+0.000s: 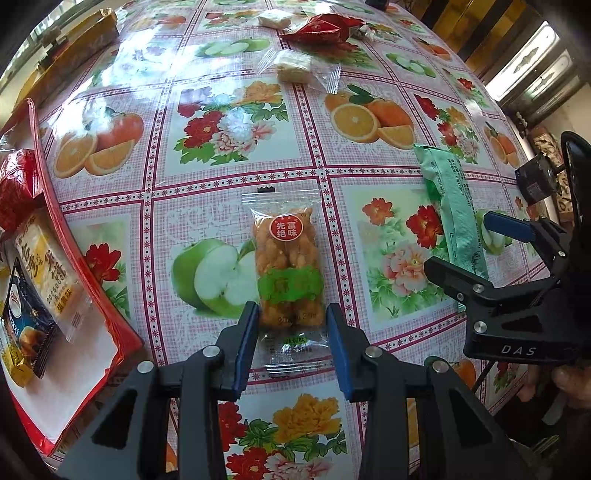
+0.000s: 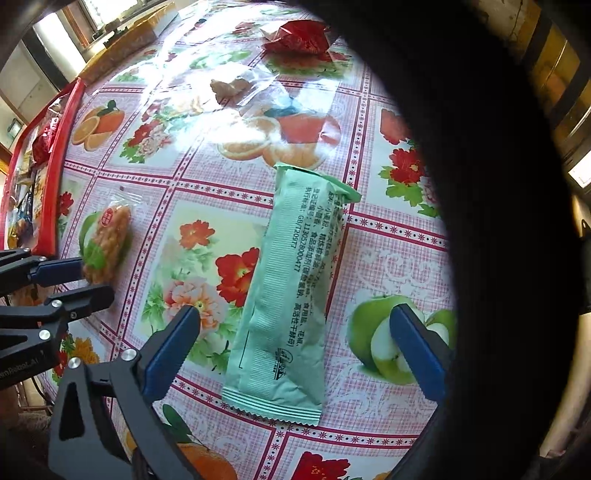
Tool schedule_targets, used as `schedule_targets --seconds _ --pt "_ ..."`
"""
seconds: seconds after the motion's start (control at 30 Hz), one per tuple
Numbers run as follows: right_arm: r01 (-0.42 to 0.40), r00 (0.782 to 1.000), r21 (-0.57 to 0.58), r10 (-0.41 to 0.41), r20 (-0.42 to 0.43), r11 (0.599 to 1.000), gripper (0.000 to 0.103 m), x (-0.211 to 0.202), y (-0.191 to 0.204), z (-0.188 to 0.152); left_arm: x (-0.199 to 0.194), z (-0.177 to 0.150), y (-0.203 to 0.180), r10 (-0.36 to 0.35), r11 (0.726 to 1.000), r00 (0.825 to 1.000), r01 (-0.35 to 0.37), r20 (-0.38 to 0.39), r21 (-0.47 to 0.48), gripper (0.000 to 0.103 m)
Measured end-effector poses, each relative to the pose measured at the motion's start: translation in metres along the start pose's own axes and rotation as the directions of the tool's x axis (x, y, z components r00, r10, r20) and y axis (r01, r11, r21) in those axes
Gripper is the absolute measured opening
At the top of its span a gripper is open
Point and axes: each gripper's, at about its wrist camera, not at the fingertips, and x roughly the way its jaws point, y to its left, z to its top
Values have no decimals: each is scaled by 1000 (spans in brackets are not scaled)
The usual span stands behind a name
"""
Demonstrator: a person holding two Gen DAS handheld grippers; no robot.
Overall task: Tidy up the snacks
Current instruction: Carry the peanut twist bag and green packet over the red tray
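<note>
The left hand-held gripper (image 1: 291, 339) points steeply down at the worktop (image 1: 229, 177), which wears a fruit-and-flower oilcloth. Its blue pads sit narrowly apart, one on each side of the lower end of a clear packet of orange fried snack (image 1: 290, 266); whether they actually press on the wrapper cannot be told, and the packet lies flat on the cloth, its length running toward twelve o'clock from the fingers.

The right hand-held gripper (image 2: 295, 343) stands with its jaws spread wide. A long green snack packet (image 2: 291, 288) lies flat between the pads, clear of both, its far end toward twelve o'clock and printed text along its right edge. In the left wrist view this green packet is at three o'clock of the orange one, well apart from it.

At nine o'clock in the left wrist view, a red-rimmed tray (image 1: 92, 280) holds several snacks, among them a yellow-and-white packet (image 1: 48, 266) and a dark blue one (image 1: 26, 332). At twelve o'clock, farther off, lie a clear-wrapped pale square snack (image 1: 295, 66) and a crumpled red wrapper (image 1: 321, 29).
</note>
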Motion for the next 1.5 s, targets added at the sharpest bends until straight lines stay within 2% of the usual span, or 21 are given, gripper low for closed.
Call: schedule_targets --seconds 0.03,0.1,0.17,0.2,0.27,0.53,0.83,1.1,1.3,1.5 --pt "7 1000 -4 -7 0 1000 101 0 1 0 0 0 1 -2 1000 1000 2 1 1 37" --pt "26 999 -14 -26 32 1000 86 -3 3 0 0 0 2 -7 1000 1000 7 1 -1 37" --pt "30 998 -38 -28 50 999 49 -8 5 3 0 0 2 -7 1000 1000 7 -2 0 37" --pt "19 999 -36 -18 47 999 38 -10 5 5 0 1 1 -4 1000 1000 4 -2 2 37" --pt "-10 999 -20 11 40 1000 32 -11 3 6 0 1 0 -1 1000 1000 1 2 4 37" --pt "-65 996 15 64 70 998 31 -20 0 -7 1 -2 -6 39 999 998 -40 39 31 36" --pt "-120 989 53 115 95 991 32 -32 -2 -21 -7 -3 -6 25 999 998 -26 56 27 36" --pt "-237 968 110 226 107 965 32 -35 2 -22 -21 -9 -4 0 999 997 -4 72 46 36" --pt "-257 961 91 245 132 962 32 -45 15 -13 -31 -11 2 -6 1000 996 3 84 30 36" --pt "-305 941 13 299 157 952 32 -62 48 4 -55 -15 16 -11 1000 991 12 134 -8 36"
